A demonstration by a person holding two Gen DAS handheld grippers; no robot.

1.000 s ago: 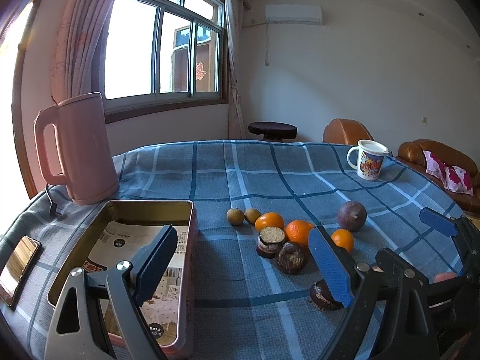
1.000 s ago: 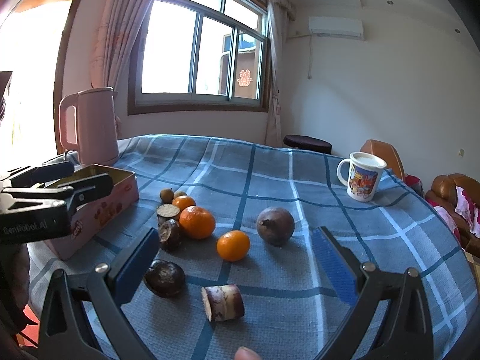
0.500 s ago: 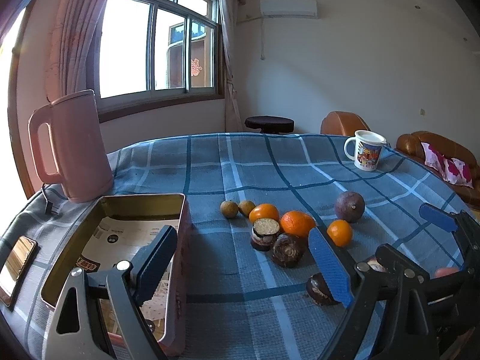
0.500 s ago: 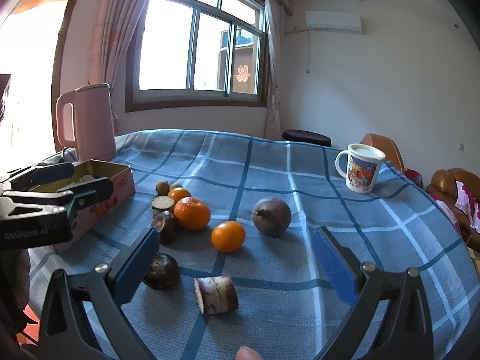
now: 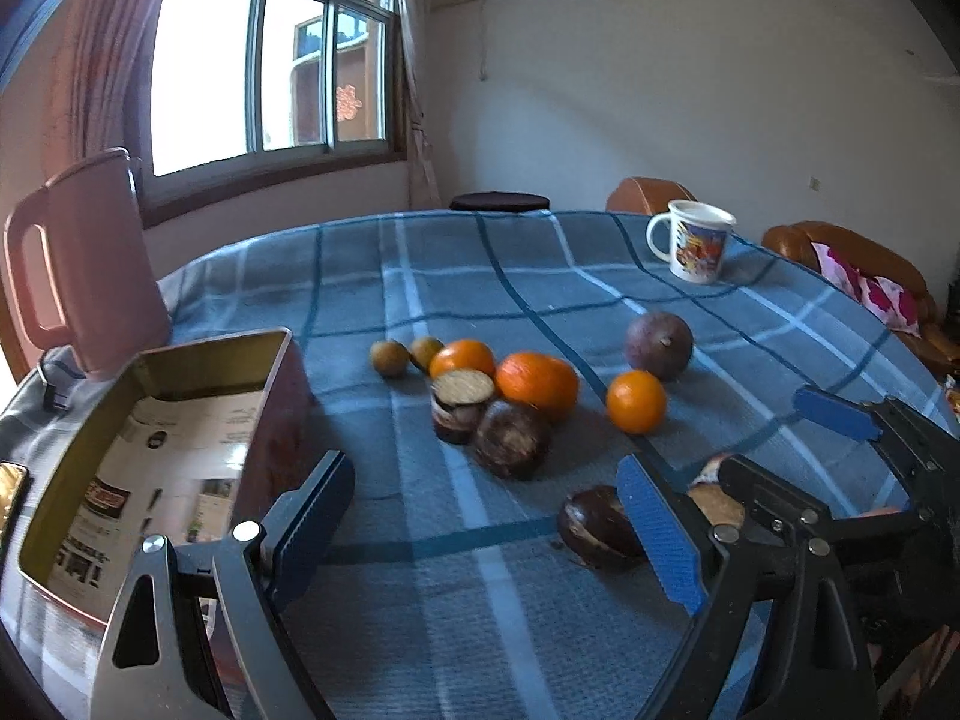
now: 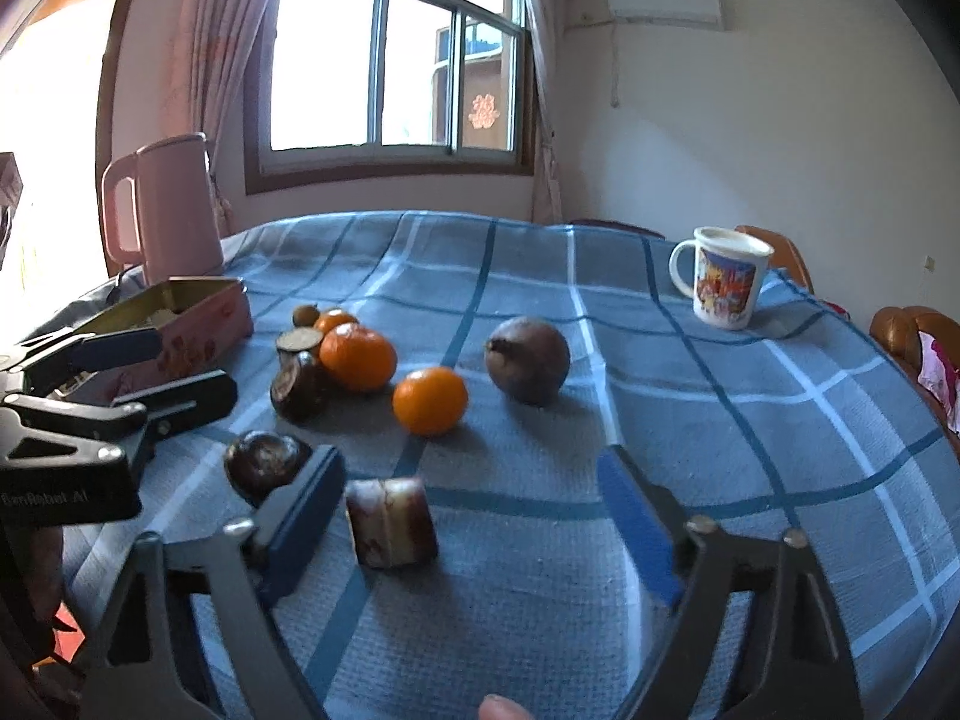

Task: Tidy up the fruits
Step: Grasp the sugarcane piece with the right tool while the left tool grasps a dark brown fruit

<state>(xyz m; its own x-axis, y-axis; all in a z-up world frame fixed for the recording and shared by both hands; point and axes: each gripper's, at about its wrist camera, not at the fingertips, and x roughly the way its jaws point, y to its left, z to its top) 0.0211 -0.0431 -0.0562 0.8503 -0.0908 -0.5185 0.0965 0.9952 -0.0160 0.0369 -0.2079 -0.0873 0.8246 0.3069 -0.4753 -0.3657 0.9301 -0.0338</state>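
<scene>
Fruit lies in a cluster on the blue plaid tablecloth: a large orange, a small orange, a purple passion fruit, dark brown fruits and a cut sugarcane piece. An open metal tin stands to the left of them. My left gripper is open and empty over the cloth beside the tin. My right gripper is open and empty, its jaws either side of the sugarcane piece.
A pink kettle stands behind the tin. A white printed mug sits at the far right of the table. A phone lies at the left edge. Brown sofas stand beyond the table on the right.
Both grippers have moved forward and lower toward the fruit. The right gripper has come closer around the sugarcane piece. No fruit has moved.
</scene>
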